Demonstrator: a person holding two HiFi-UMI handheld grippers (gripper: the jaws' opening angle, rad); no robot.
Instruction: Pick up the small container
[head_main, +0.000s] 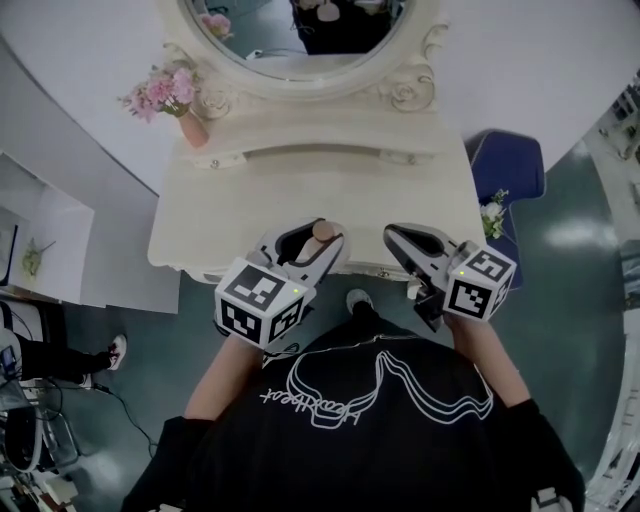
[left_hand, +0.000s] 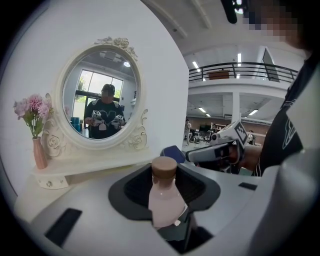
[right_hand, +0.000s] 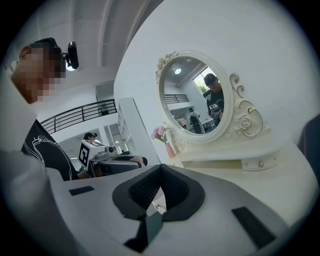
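The small container (left_hand: 164, 197) is a pale pink bottle with a brown cap (head_main: 323, 232). It stands upright between the dark pads of my left gripper (left_hand: 165, 182), which is shut on its body. In the head view the left gripper (head_main: 308, 240) hovers over the front edge of the cream vanity table (head_main: 300, 200). My right gripper (right_hand: 159, 175) has its jaws together with nothing between them. It hangs beside the left one, a little to the right (head_main: 405, 243), also over the table's front edge. Each gripper shows in the other's view: the right gripper (left_hand: 217, 149) and the left gripper (right_hand: 102, 159).
An oval mirror (head_main: 300, 40) in an ornate cream frame stands at the back of the table. A pink vase of pink flowers (head_main: 178, 100) sits at the back left. A blue seat (head_main: 510, 165) stands to the table's right. White shelving (head_main: 50, 240) is at the left.
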